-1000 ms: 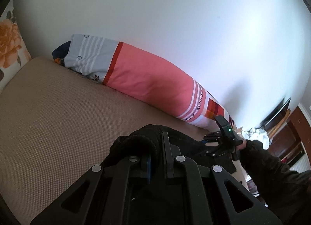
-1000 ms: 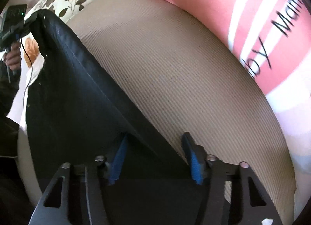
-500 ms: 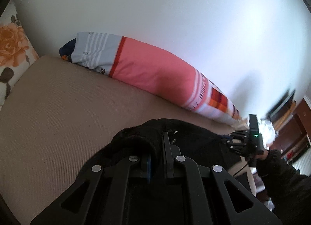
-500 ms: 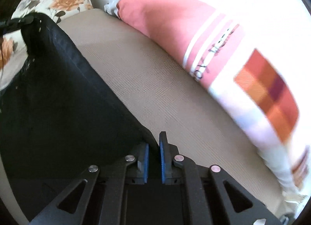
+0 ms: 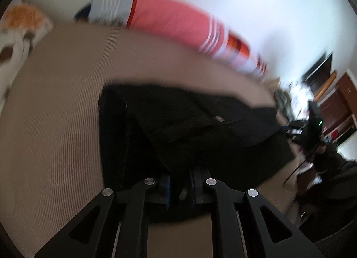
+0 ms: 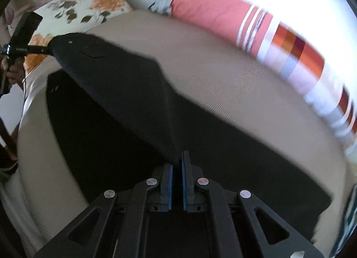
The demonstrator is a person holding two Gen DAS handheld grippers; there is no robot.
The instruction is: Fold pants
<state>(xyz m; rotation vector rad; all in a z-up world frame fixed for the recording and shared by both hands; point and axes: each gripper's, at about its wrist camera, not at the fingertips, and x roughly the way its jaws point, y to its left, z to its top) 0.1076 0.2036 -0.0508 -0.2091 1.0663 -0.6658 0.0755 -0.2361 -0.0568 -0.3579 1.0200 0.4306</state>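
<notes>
The black pants [image 6: 125,93] lie spread on the tan mattress [image 6: 218,84], in front of the long pink striped bolster [image 6: 214,15] that runs along the white wall. One layer is lifted off the mattress and stretched taut between the two tools, with another dark layer flat beneath it.

The right gripper [image 6: 177,168] has its blue pads pressed nearly together on a pinch of the cloth's edge, at the end of the pants farther from the flowered pillow [image 6: 89,8]. The left gripper [image 5: 181,182] grips a bunched wad of the black fabric at the end nearer that pillow; its jaws have just parted a little, yet cloth is between them and looks pinched. In the right wrist view that same tool appears at the far corner of the lifted layer, held by a hand [image 6: 11,70].

By the look of it the fold is only under way: the raised layer has yet to be laid down and smoothed, and the pants are far from a compact bundle, so most of the folding seems left.

The bolster carries dark lettering among its white stripes, but motion blur makes it unreadable here. No brand or tag on the pants can be read.
</notes>
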